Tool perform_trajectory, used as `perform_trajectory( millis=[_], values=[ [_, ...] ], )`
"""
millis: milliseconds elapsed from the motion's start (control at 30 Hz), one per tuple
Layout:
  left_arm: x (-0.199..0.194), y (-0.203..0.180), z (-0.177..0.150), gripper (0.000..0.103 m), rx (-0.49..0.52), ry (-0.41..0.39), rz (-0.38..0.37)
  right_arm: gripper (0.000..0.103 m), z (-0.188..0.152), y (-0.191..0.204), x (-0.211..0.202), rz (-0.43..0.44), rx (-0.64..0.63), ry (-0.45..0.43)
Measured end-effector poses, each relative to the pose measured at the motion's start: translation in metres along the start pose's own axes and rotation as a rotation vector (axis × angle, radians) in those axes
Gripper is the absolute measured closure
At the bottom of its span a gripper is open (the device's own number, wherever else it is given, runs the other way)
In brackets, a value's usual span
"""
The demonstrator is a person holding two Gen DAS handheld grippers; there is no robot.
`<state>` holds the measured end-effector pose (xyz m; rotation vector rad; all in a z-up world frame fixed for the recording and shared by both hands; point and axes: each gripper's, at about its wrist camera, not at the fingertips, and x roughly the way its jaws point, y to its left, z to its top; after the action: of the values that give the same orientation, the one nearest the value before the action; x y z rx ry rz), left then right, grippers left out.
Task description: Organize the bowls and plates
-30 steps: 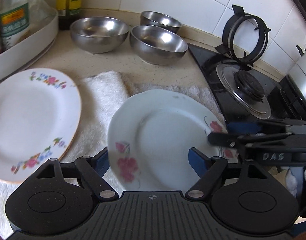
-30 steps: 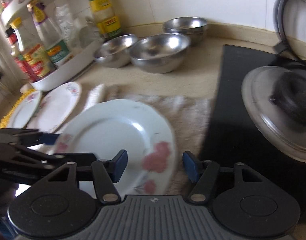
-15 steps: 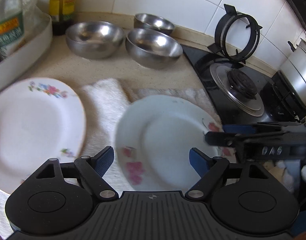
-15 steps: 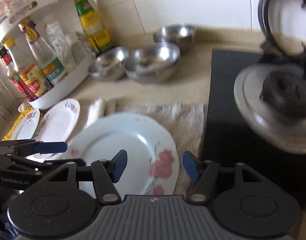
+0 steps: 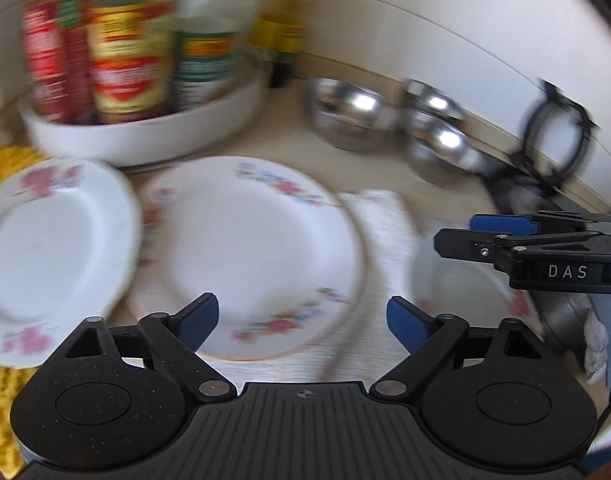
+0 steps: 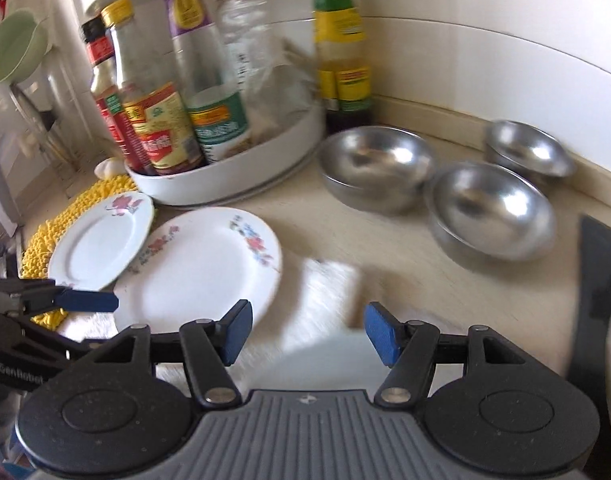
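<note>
Three floral plates lie on the counter. One with pink flowers (image 5: 53, 256) (image 6: 101, 244) rests on a yellow mat, and its rim meets a gold-rimmed plate (image 5: 249, 256) (image 6: 201, 272). The third plate (image 5: 457, 280) lies on a white towel (image 5: 385, 224) (image 6: 325, 288), under my right gripper (image 5: 465, 232). Three steel bowls (image 6: 375, 164) (image 6: 491, 212) (image 6: 529, 152) stand by the back wall. My left gripper (image 5: 303, 318) hovers over the near edge of the gold-rimmed plate; its jaws are opening and the pads touch nothing. My right gripper (image 6: 305, 334) is open above the towel and holds nothing.
A white round tray (image 6: 233, 168) (image 5: 145, 136) full of sauce bottles stands behind the plates. The black hob (image 6: 601, 280) is at the right, with a pan support (image 5: 557, 136) leaning on the tiles. A green bowl (image 6: 13, 44) hangs at far left.
Both views have swung left: the pink-flower plate on the towel has slid to the right edge, the bottle tray and a third plate have come in. The left jaws stand wider.
</note>
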<state>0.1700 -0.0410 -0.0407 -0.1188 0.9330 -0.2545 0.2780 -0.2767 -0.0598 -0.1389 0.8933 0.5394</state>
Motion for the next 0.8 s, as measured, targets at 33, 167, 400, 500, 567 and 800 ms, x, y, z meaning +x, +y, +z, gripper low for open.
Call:
perform_trajectory(
  millis=[33, 167, 400, 500, 567, 800],
  values=[
    [0.0, 0.004, 0.0, 0.007, -0.019, -0.001, 0.012, 0.036, 0.004, 0.004, 0.005, 0.0, -0.016, 0.004],
    [-0.001, 0.022, -0.002, 0.007, -0.077, -0.002, 0.036, 0.036, 0.014, 0.011, 0.023, 0.035, -0.046, 0.033],
    [0.001, 0.031, -0.008, 0.007, -0.147, 0.002, 0.028, 0.036, 0.027, 0.02, 0.05, 0.088, -0.119, 0.082],
    [0.003, 0.031, -0.009, 0.007, -0.167, 0.003, 0.031, 0.036, 0.033, 0.02, 0.062, 0.103, -0.136, 0.102],
    [0.005, 0.032, -0.009, 0.007, -0.181, 0.007, 0.038, 0.036, 0.037, 0.019, 0.069, 0.111, -0.145, 0.11],
    [0.014, 0.035, -0.005, 0.006, -0.204, 0.02, 0.053, 0.036, 0.045, 0.017, 0.093, 0.157, -0.142, 0.149]
  ],
)
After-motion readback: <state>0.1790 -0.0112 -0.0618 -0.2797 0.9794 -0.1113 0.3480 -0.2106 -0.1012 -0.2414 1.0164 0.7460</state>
